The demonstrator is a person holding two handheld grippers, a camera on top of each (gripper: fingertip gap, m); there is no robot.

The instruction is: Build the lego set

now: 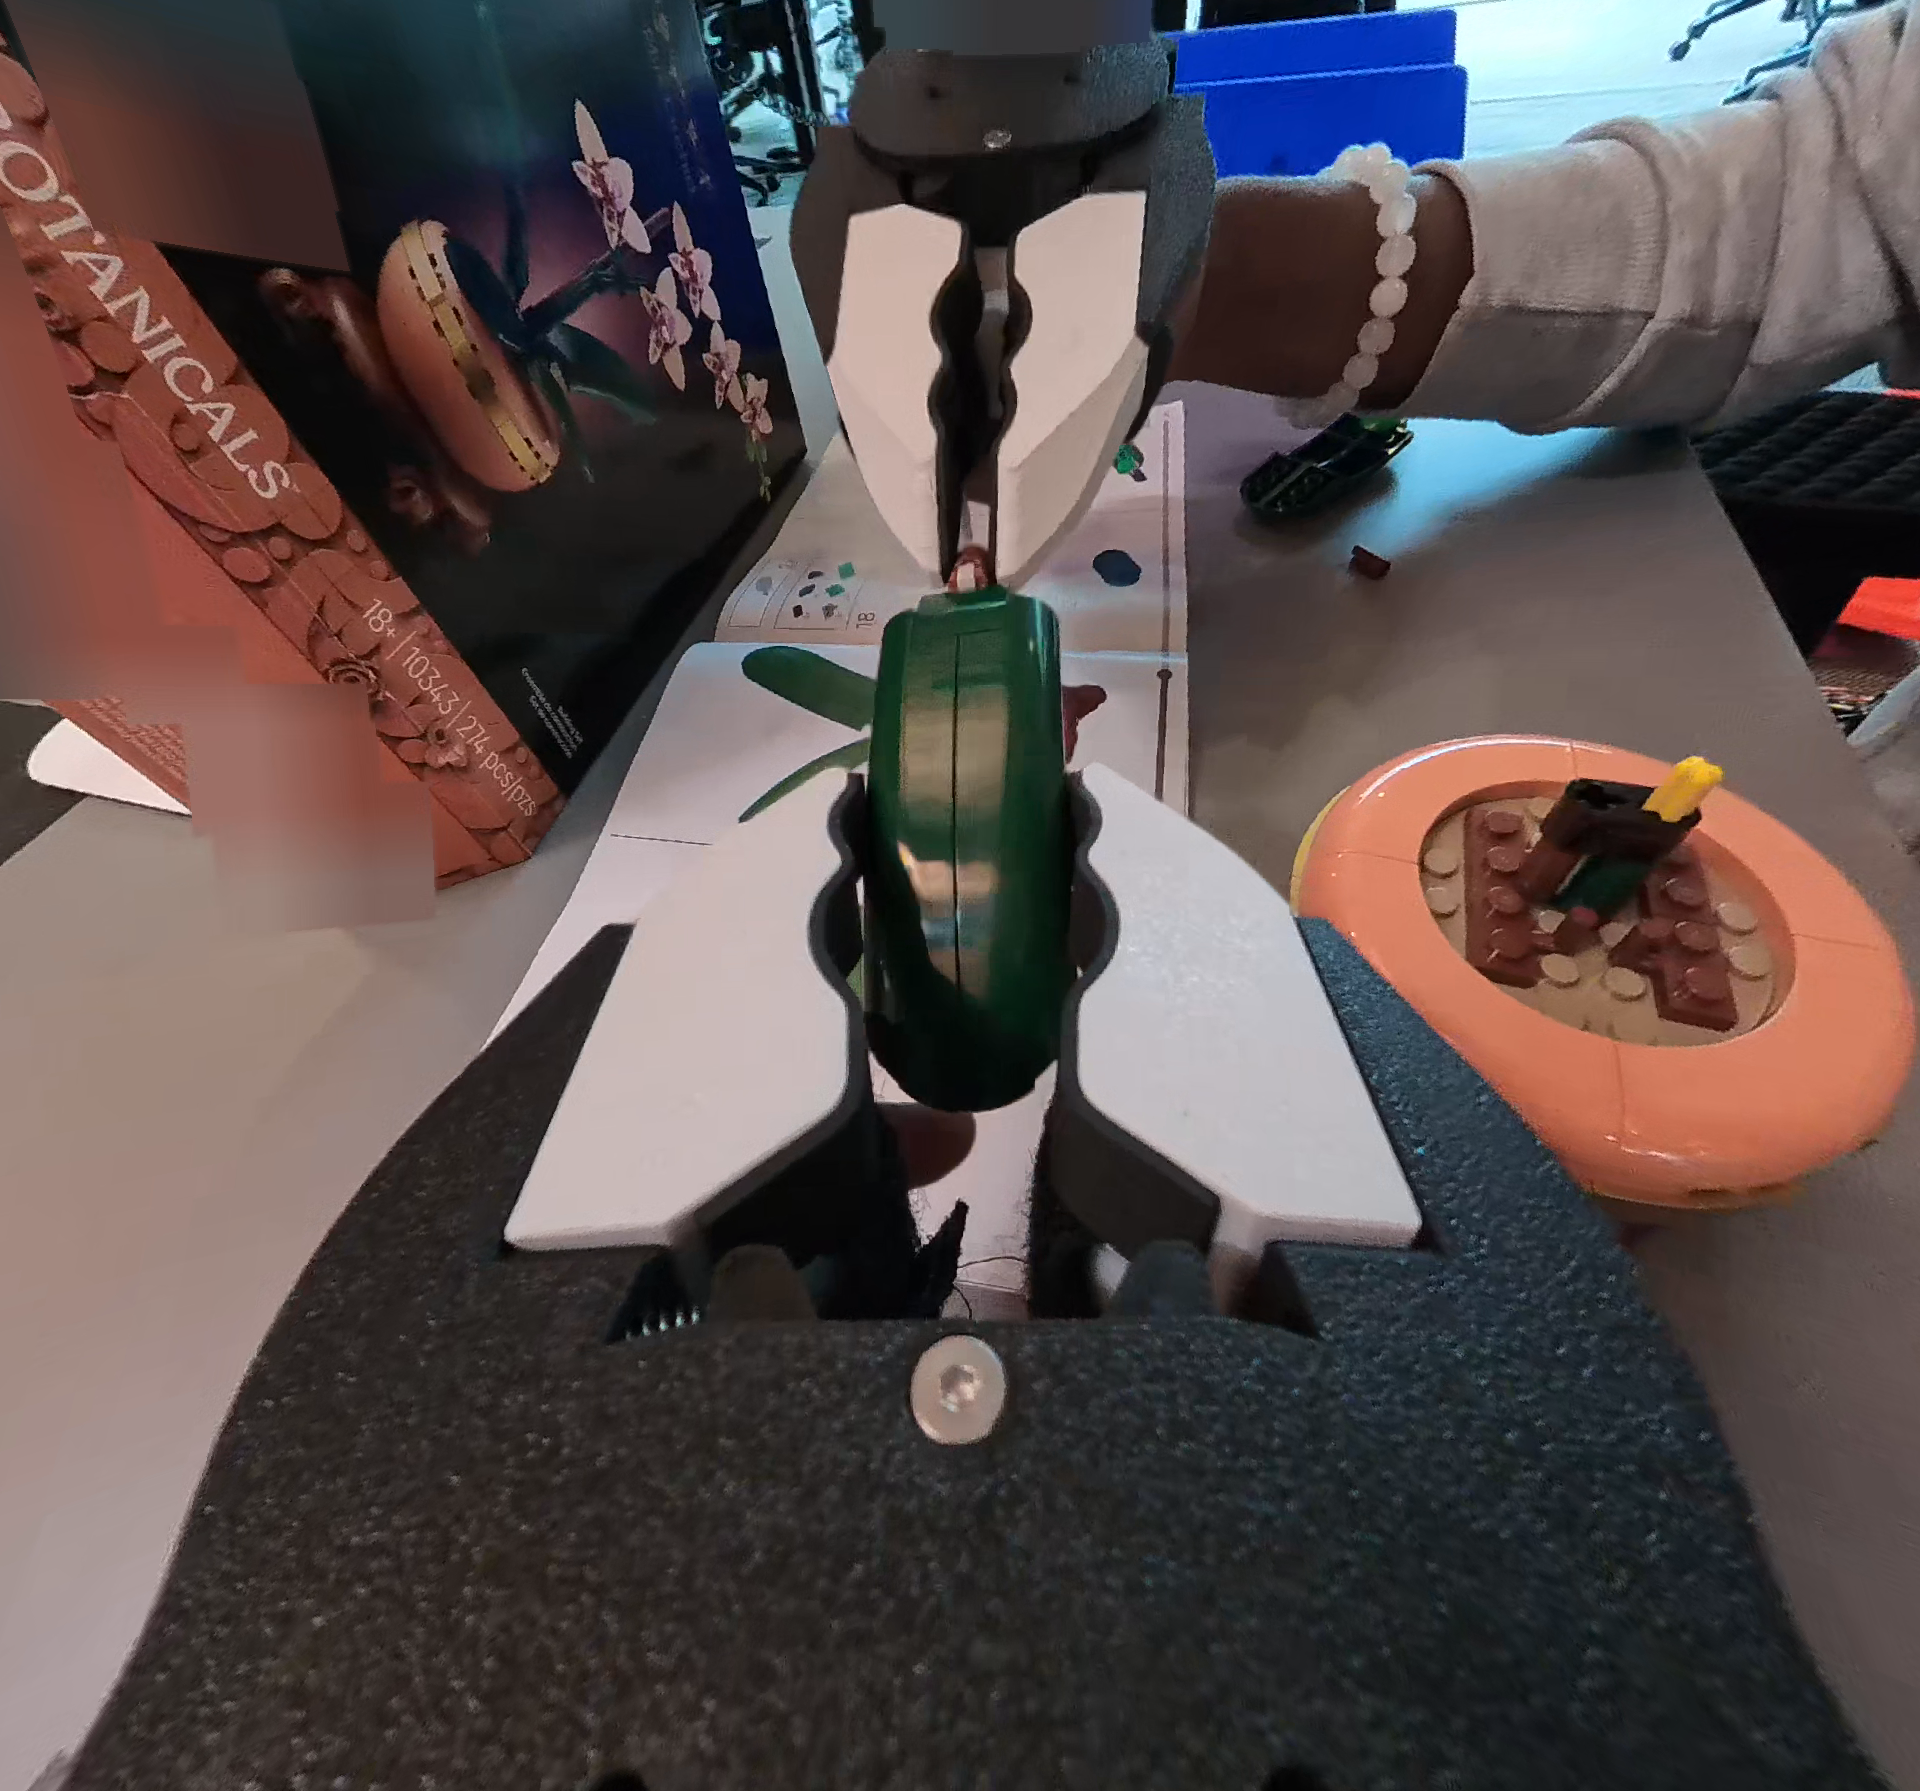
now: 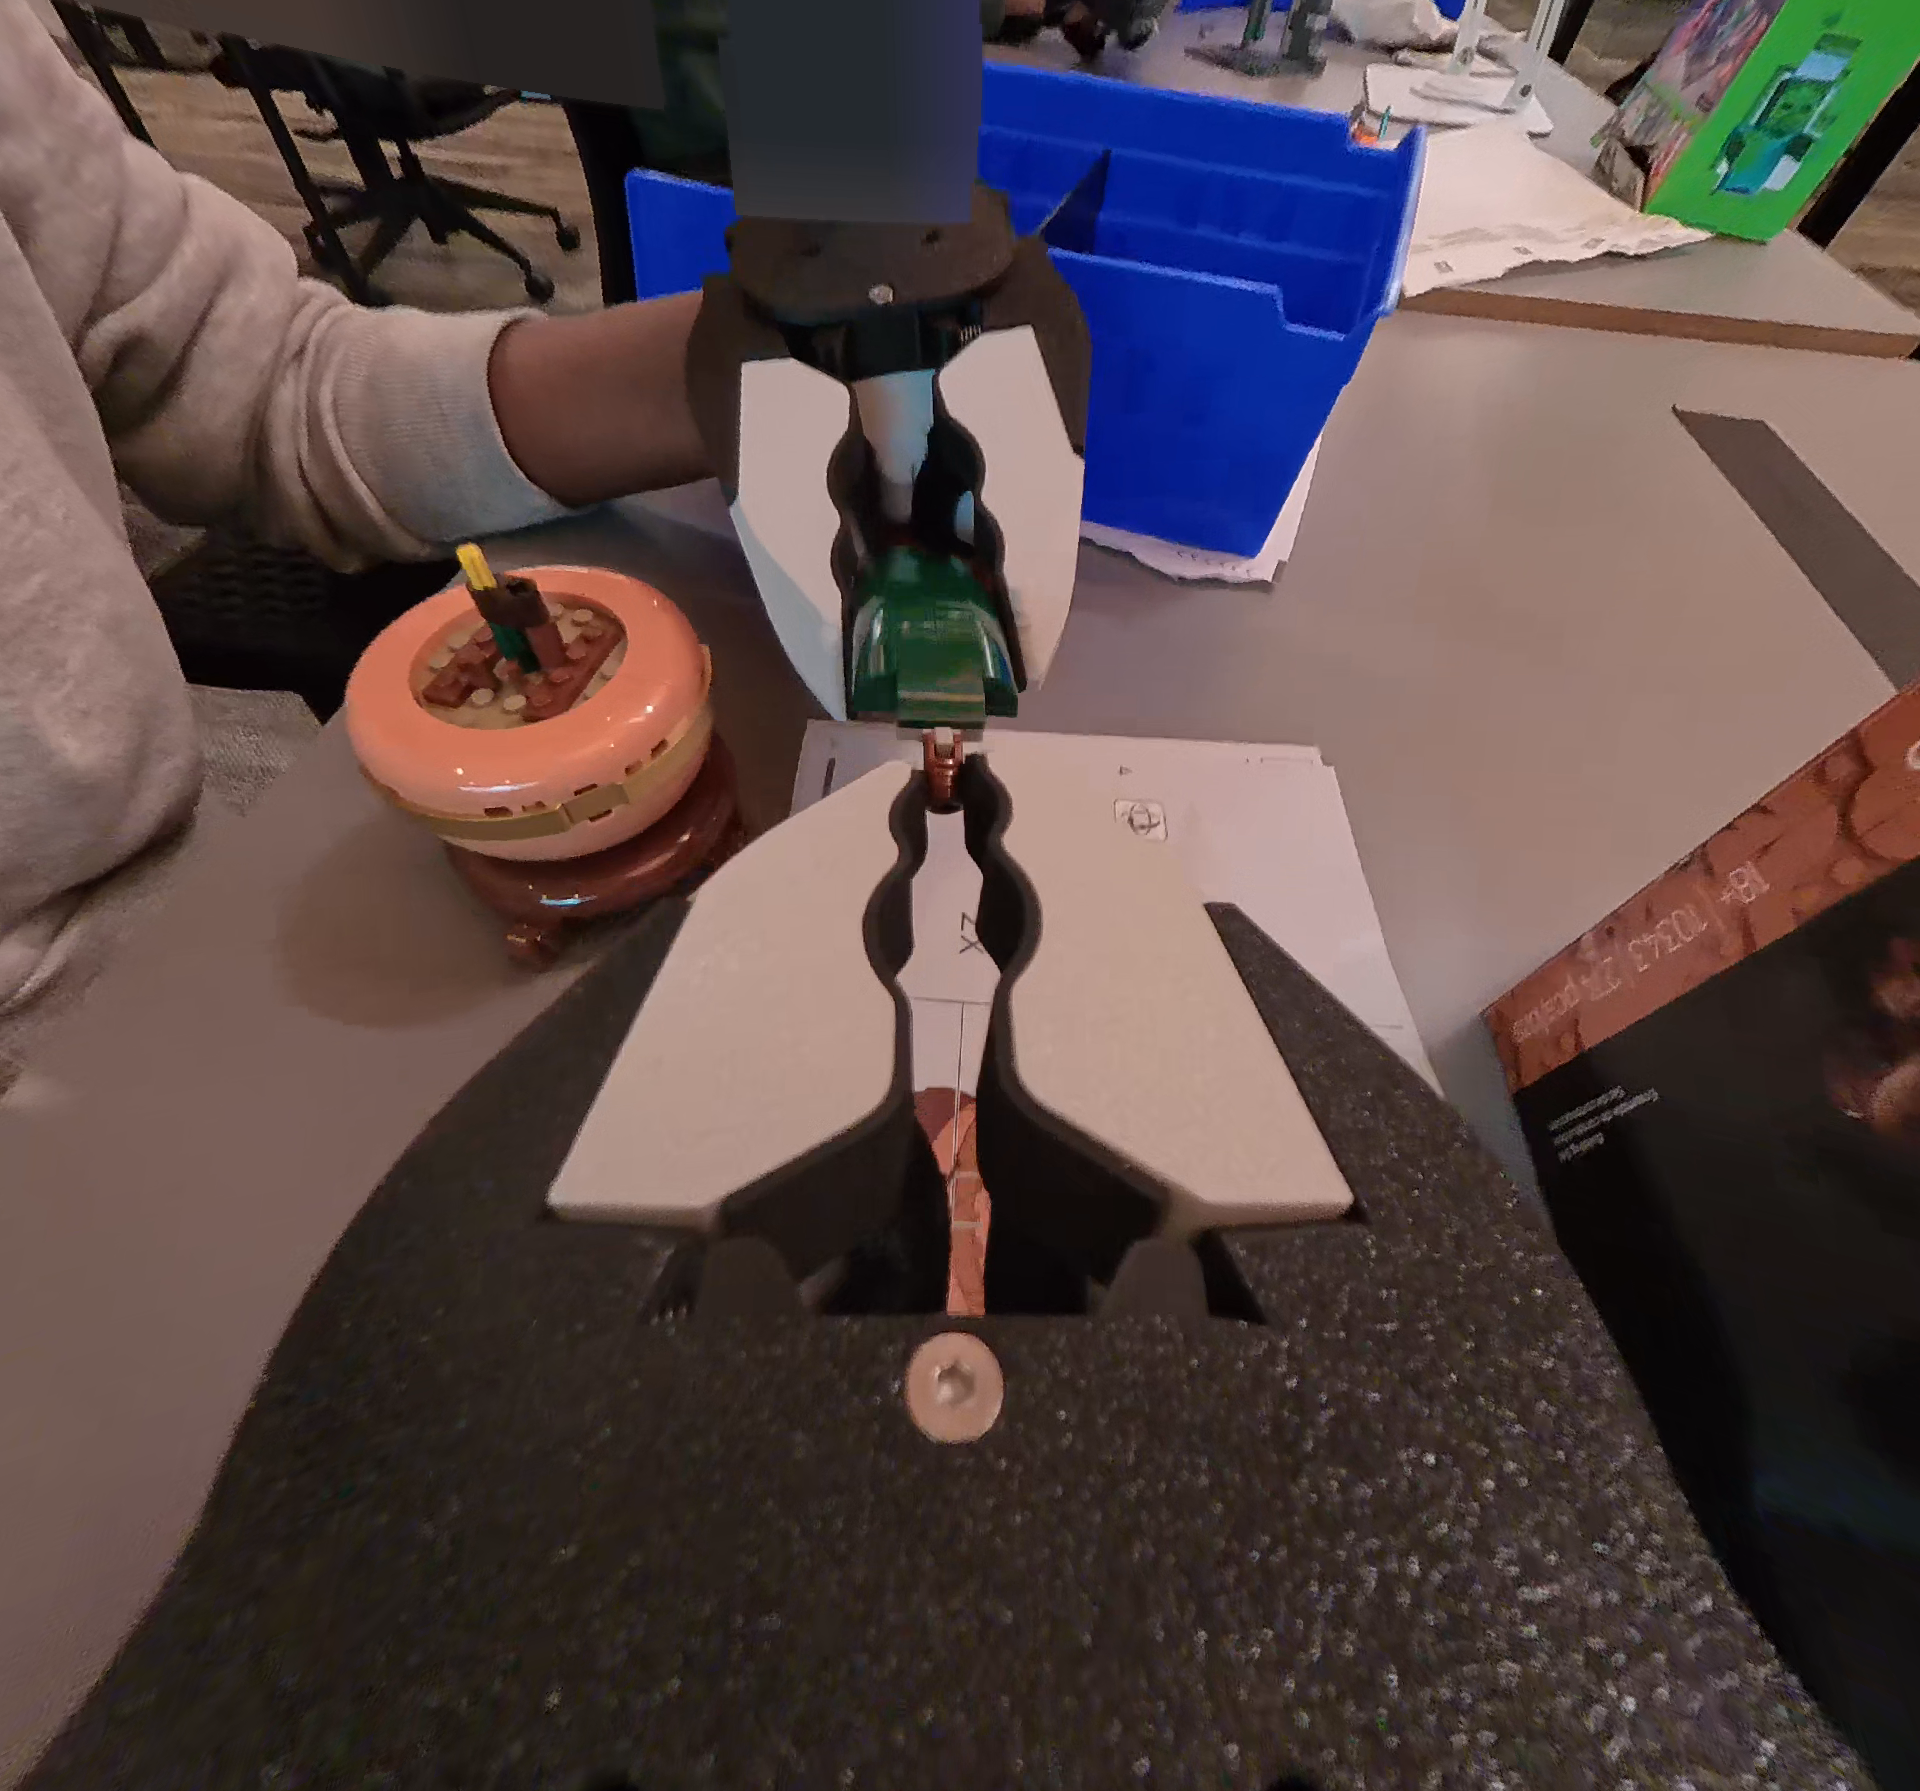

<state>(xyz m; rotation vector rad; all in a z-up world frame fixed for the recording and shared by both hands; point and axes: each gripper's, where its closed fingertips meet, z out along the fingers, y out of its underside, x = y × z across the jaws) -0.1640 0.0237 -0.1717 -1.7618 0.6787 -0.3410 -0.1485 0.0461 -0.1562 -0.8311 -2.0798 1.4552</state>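
Far left on the surface (image 1: 1455, 598): set box (image 1: 468, 391), standing, with the instruction booklet (image 1: 727, 733) open beside it under both tools. Centre: left gripper (image 1: 961, 868) clamped across the sides of a glossy dark green leaf piece (image 1: 961, 806), long axis running straight ahead along the fingers, far tip pointing at the other tool. Directly opposite, nose to nose: right gripper (image 2: 943, 791) nearly closed, pinching a small reddish-brown connector piece (image 2: 943, 777) at the very fingertips. Connector just touching, or all but touching, the narrow end of the leaf; seating not clear from either view. Both pieces on one shared line, held above the booklet, so probably a straight push along that axis to join them, with little room for sideways drift given the thin hold on the connector. Right of centre in the left wrist view: round peach pot (image 1: 1621, 1066) on the surface, brown plates inside, a short dark stem with a yellow tip (image 1: 1688, 785) upright in the middle, well apart from both grippers and nearer the left one. Farther right and back: loose dark green part (image 1: 1325, 468) and a tiny brown piece (image 1: 1368, 562) lying near a sleeved arm.
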